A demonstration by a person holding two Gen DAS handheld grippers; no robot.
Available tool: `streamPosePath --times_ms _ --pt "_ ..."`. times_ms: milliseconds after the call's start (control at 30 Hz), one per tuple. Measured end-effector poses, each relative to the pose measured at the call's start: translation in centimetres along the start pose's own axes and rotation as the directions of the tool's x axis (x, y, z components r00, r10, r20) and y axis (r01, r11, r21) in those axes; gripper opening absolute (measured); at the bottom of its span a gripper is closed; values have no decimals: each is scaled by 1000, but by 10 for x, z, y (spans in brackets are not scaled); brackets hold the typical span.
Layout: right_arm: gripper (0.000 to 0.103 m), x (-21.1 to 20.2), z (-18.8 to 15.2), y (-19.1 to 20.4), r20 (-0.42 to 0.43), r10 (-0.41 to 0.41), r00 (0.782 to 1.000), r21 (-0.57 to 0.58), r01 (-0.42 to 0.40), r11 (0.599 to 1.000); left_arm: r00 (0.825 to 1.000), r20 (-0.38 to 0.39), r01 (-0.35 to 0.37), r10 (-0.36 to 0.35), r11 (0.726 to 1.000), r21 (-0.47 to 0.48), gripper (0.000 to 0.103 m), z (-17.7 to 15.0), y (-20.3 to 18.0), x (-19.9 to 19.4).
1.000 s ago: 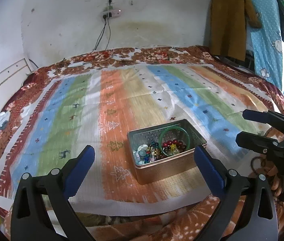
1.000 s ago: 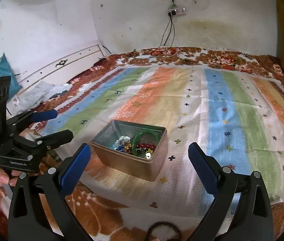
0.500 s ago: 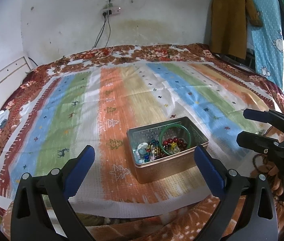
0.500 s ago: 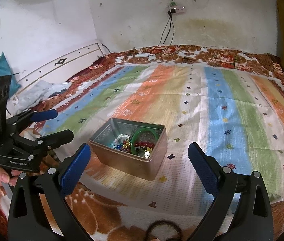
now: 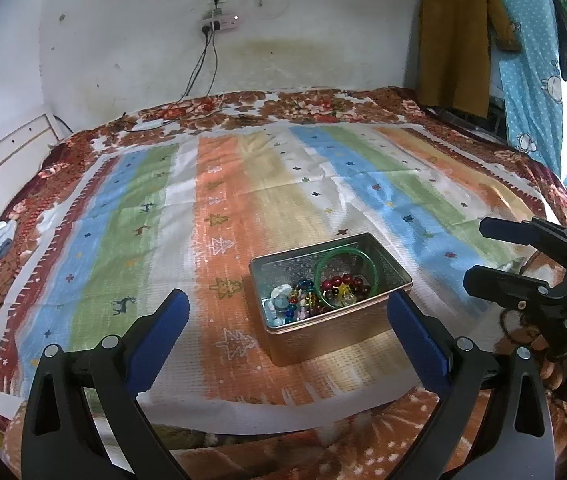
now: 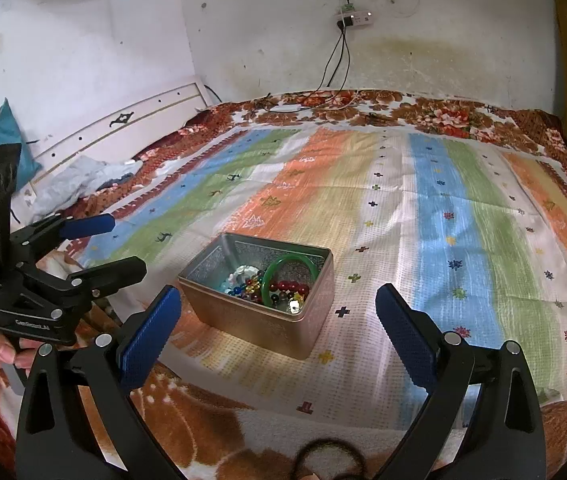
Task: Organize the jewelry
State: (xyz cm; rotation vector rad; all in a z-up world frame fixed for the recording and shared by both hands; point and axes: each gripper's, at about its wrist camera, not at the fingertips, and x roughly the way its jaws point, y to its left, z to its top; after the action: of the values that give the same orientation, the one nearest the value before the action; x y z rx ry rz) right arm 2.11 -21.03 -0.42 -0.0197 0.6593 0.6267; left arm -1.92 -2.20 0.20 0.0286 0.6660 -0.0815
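Nearest my cameras, both hand-held tools hang over the near edge of the bed with their blue pads spread wide and nothing between them: the left gripper (image 5: 287,332) and the right gripper (image 6: 279,332) are each released and empty. A dark hair tie (image 6: 329,458) lies on the brown fleece blanket (image 6: 187,412) just under the right tool.

Beyond the fingertips sits the metal tin (image 5: 329,300), lidless, on the orange band of the striped cloth (image 5: 219,184) close to the bed's near edge. The tin lies ahead of both tools, a little right of centre for the left one and a little left of centre for the right, so it rests between my two hands. Its long axis runs roughly across the left view and slants away to the right in the right view. I judge neither hand clearly nearer.

Inside, a green bangle (image 5: 345,278) leans against the far right wall, a red bead bracelet (image 5: 343,282) within its ring, mixed coloured beads (image 5: 297,300) heaped on the left side. All the jewelry I can see is in the tin; none lies on the cloth.

Farther off, the cloth runs bare to the bed's far edge, where a power strip (image 5: 221,22) hangs on the wall.
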Motion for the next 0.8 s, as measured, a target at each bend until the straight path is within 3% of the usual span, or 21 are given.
streamPosePath --times_ms 800 --pt "99 4 -2 -1 -10 0 1000 0 0 1000 1000 -7 7 -7 1000 1 97 -1 -1 0"
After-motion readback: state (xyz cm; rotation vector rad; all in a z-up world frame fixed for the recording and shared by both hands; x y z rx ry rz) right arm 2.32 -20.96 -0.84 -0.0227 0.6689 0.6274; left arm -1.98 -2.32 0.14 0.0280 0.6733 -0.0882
